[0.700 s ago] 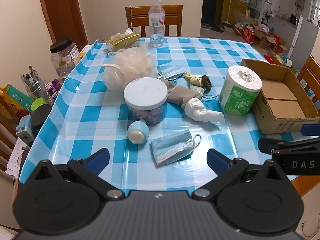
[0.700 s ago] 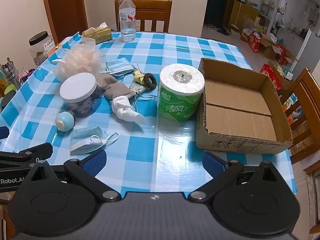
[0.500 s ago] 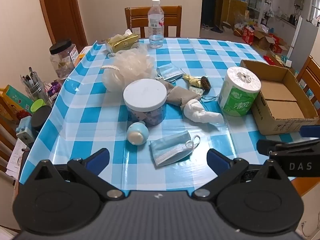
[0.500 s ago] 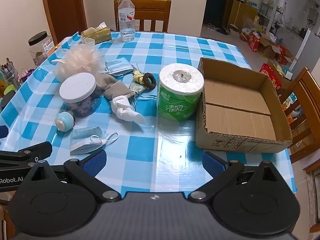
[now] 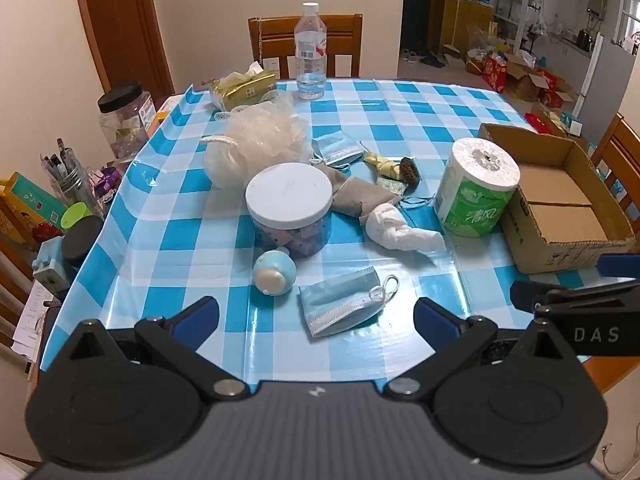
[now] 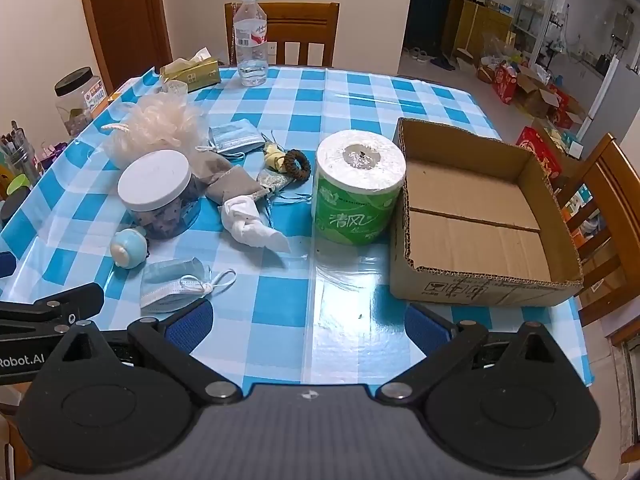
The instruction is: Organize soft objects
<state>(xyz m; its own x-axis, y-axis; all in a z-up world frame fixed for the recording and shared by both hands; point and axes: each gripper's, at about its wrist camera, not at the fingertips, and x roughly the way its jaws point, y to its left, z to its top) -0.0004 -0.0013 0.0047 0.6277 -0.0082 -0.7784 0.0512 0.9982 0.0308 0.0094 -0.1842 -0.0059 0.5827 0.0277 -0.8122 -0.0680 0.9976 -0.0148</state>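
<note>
Masks, a white cloth (image 5: 400, 230) and a loofah (image 5: 256, 142) lie left of the box (image 6: 480, 276) on the desk (image 6: 280, 304). Nearest mask (image 5: 340, 306) sits just ahead of my left gripper (image 5: 316, 318); my right gripper (image 6: 308, 326) hovers nearby, both released and empty.

Bare checked bench (image 6: 340, 308) runs near the green-wrapped toilet roll (image 6: 357, 188); left, the folded blue face mask (image 6: 176, 284) and white-lidded jar (image 6: 158, 194) crowd it.

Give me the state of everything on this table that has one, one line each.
Left claw: open, empty.
Right claw: open, empty.
Cardboard box: open, empty.
Jar: lidded, upright.
Water bottle: capped, upright.
Toilet roll: wrapped, on end.
Near face mask: folded, flat.
</note>
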